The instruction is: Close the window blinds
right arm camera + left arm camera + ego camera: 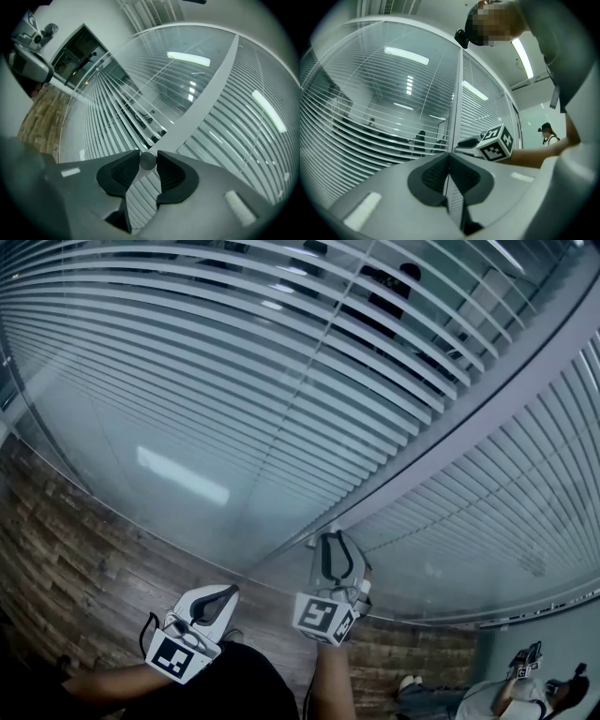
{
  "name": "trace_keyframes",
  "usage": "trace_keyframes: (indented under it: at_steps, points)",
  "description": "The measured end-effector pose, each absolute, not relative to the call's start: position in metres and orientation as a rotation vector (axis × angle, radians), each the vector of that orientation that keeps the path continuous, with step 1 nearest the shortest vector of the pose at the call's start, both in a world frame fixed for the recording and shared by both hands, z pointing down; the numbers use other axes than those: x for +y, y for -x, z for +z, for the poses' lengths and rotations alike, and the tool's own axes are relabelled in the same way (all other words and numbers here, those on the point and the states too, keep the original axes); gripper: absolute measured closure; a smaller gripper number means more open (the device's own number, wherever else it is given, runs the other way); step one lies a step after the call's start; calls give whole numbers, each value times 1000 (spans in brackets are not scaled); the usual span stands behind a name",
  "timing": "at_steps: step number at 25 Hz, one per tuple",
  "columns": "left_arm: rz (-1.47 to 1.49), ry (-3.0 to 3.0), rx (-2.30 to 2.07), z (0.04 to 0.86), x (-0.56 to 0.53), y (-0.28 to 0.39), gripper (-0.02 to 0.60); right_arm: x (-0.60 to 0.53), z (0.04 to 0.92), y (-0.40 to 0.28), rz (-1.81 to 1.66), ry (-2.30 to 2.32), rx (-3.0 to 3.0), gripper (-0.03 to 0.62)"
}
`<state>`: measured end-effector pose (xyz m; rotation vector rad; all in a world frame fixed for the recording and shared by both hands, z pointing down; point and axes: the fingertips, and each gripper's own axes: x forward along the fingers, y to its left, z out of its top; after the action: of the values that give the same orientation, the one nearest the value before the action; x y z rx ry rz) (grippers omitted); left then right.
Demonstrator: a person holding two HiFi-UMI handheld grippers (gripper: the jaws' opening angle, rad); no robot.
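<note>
Knob (147,161) on the mullion (201,103) between the blinds (234,381) is pinched end-on at the right gripper (336,540) tips, its axis along the jaws. Left gripper (449,157) is held closed, empty, farther off.

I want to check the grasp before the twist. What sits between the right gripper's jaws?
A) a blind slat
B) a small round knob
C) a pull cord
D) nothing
B: the right gripper view shows a small round knob on the frame bar, pinched between the jaw tips of the right gripper.
</note>
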<state>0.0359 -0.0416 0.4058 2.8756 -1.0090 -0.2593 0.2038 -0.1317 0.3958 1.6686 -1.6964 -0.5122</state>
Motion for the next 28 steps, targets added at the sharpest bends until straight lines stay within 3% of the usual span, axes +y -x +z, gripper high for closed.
trace_keyframes:
  at_steps: [8,17,28]
  points:
    - [-247,-2865,-999,411,-34,-33,583,-130,399,-199,-628,-1509,-1566,482]
    - [-240,-2815,-1011,418,-35,-25,583,-117,389,-219,-123,-2046,-1990,448]
    - [-288,-2826,-990,411,-32,-23,583,-130,394,-216,130,-2297,-2064,439]
